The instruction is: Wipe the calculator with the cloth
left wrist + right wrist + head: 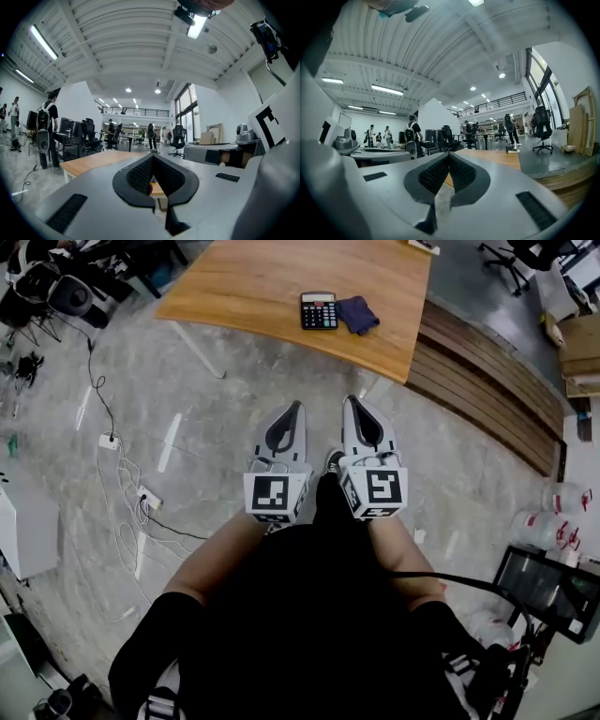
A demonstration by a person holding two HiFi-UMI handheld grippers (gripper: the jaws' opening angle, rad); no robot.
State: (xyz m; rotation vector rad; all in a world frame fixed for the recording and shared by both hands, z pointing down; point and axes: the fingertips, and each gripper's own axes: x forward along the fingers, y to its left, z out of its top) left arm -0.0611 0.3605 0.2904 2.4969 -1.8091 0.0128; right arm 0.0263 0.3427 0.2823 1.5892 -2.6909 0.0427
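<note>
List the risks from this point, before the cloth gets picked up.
1. The left hand-held gripper and the right hand-held gripper are both shut and empty. Reaching the cloth that way would likely just shove it.
2. The cloth lies right beside the calculator, so a grab may nudge the calculator.
3. A corded power strip lies on the floor at the person's left, a possible trip hazard.

– Is it bright?
– Yes. Long lamps (43,41) on the ceiling (131,42) and a big window (185,115) give light.
– Is it sharp?
– Mostly. The edges bend round and go dark.
</note>
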